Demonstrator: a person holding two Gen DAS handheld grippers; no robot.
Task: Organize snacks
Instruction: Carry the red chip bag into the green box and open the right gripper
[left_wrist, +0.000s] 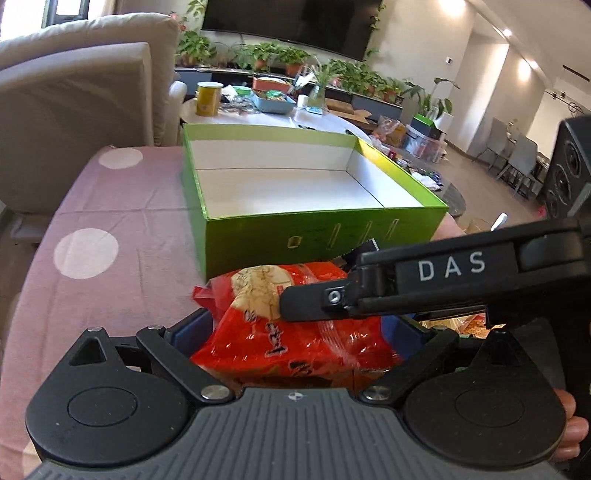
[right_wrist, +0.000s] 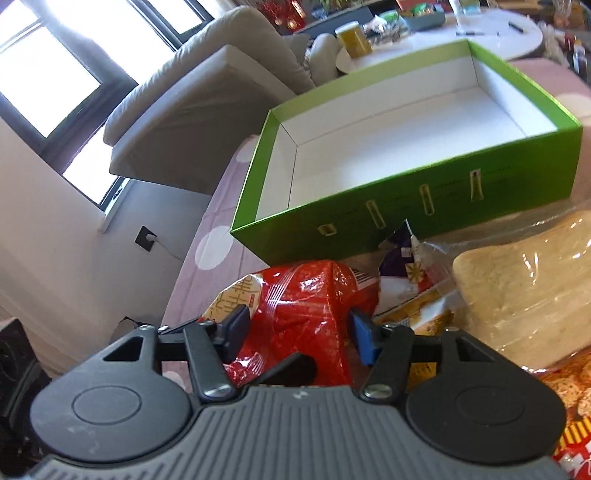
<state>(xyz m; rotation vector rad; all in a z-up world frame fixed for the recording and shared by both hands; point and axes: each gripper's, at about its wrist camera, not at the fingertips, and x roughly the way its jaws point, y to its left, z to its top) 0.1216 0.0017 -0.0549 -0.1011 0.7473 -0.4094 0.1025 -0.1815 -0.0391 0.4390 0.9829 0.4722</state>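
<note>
Pink spotted tablecloth (left_wrist: 96, 229) carries the empty green box (left_wrist: 310, 236), and just before it lies the red snack bag (right_wrist: 306, 314), flanked by both pads of the right gripper (right_wrist: 295, 332), while the left gripper (left_wrist: 303, 332) straddles it unclenched.

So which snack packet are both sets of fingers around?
The red packet, nearest the green box. Both sets of fingers straddle it; the clear bag of pale flatbread and the purple packet beside it lie untouched.
</note>
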